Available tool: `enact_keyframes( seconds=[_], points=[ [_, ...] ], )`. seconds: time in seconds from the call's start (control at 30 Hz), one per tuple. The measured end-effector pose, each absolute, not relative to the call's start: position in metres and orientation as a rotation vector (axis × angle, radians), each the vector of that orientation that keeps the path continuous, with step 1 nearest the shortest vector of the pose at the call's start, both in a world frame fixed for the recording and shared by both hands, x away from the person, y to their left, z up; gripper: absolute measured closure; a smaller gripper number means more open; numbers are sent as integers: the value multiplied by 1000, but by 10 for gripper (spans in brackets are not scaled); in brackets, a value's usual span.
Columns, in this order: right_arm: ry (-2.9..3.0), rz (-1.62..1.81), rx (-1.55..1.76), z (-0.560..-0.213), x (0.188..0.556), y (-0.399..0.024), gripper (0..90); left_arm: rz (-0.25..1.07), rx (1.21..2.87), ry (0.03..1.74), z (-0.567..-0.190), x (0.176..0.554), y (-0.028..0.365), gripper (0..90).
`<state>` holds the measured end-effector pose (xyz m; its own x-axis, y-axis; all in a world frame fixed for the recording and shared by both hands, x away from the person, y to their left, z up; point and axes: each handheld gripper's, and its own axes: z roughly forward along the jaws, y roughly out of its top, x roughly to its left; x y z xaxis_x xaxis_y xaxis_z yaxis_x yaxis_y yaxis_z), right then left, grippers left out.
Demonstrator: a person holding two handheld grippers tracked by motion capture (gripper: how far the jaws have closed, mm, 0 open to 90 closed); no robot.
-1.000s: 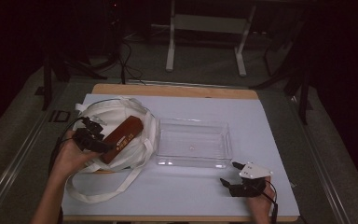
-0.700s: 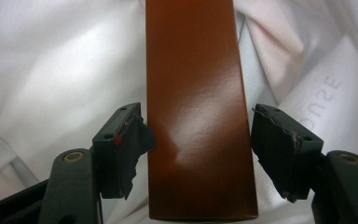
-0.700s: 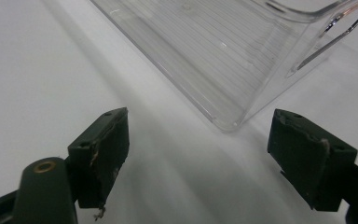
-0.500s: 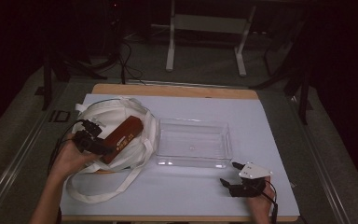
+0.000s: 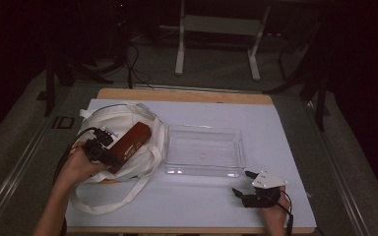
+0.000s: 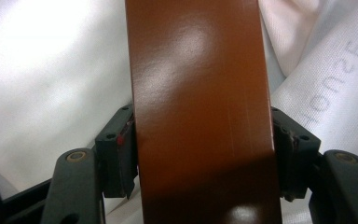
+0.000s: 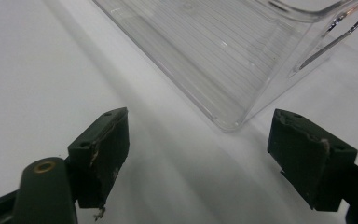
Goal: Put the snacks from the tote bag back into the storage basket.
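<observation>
The left hand-held gripper (image 5: pixel 104 150) sits over the white tote bag (image 5: pixel 106 125) at the left of the counter (image 5: pixel 285 128), with the brown box (image 5: pixel 130 141) between its jaws. In the left gripper view the box (image 6: pixel 200 112) runs straight up the frame, its long axis in line with the gripper's reach, and both pads flank its narrow sides. The right-hand pad looks flush against the box; on the left a thin dark gap seems to remain, though shadow makes this hard to judge. The jaws have just been opening with the box between them, so I read this as a slack straddle, not a firm clamp.

From above, the box lies tilted across the bag, its near end at the left gripper and its far end pointing up and to the right toward the clear plastic tray (image 5: pixel 204 150), which stands just beside the bag. That is the relation that matters: the tray lies to the right of the box, along the direction of its long axis, and the left hand is by far the nearer one.

The right hand-held gripper (image 5: pixel 242 183) rests near the front edge of the counter, close to the tray's corner (image 7: pixel 233 122), jaws spread wide with nothing between them.
</observation>
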<state>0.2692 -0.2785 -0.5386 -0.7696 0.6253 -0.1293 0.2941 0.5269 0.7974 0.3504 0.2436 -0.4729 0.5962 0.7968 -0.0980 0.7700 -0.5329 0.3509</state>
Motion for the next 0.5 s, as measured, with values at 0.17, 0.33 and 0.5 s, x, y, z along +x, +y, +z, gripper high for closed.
enact_keyframes(
  seconds=[0.17,0.33,0.5],
  points=[
    [2370,1126,749,-539,269,-278,206,82,2518,1278,-479,351,239,375],
    [2370,1126,749,-539,269,-278,206,78,2553,1279,-482,352,236,386],
    [2371,1126,749,-539,269,-278,207,121,2587,1263,-481,351,232,414]
  ],
)
